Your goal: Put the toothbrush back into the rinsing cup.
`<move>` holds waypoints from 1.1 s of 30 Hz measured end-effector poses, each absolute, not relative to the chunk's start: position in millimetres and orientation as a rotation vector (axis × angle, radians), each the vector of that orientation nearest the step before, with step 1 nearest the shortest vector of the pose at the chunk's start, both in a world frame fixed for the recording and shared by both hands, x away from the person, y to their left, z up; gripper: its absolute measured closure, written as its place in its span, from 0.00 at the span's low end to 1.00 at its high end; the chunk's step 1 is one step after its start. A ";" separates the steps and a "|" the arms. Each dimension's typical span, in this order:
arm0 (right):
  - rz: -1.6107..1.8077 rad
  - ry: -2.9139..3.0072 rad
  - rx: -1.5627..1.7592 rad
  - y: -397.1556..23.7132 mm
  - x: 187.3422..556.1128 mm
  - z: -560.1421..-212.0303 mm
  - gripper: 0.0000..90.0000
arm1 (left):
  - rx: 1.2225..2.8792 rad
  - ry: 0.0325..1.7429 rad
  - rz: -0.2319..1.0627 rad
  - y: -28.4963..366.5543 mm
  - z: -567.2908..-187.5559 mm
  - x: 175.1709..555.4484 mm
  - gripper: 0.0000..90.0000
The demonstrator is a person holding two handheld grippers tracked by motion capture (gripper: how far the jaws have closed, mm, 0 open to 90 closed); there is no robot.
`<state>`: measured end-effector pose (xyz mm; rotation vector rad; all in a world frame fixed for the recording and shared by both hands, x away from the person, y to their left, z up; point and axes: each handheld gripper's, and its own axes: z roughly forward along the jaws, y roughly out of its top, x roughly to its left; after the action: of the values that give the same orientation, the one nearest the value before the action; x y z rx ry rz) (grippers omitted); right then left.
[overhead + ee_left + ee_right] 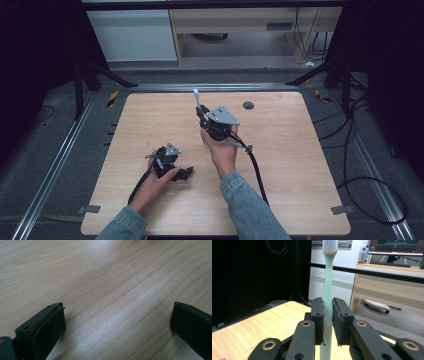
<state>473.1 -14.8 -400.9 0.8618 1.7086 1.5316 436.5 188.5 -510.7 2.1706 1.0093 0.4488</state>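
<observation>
Mint-green toothbrush (pixel 327 290), white bristles; pale woodgrain table (pixel 280 165)

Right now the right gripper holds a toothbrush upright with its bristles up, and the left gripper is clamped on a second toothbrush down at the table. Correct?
Not quite. The left gripper is open with nothing between its fingers, as the left gripper view shows. The right gripper does hold the toothbrush upright, bristles up.

The right gripper (pixel 201 111) is held raised, its fingers (pixel 318 315) clamped together. The left gripper (pixel 184 172) is rested low near the bench's near edge, fingers (pixel 50 325) spread wide.
</observation>
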 end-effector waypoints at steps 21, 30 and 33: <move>1.523 1.736 0.889 -16.6 476.2 -424.3 0.88 | 2.176 1.008 0.445 188.7 -510.5 436.3 0.00; 1.518 1.743 0.921 -18.4 477.5 -435.1 0.88 | 2.176 1.007 0.445 188.7 -510.5 436.4 0.00; 1.520 1.746 0.922 -19.1 477.9 -438.2 0.88 | 2.175 1.008 0.444 188.6 -510.5 436.3 0.00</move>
<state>477.9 -19.1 -438.2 0.9222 1.7459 1.5202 436.3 188.6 -510.5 2.1754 1.0080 0.4444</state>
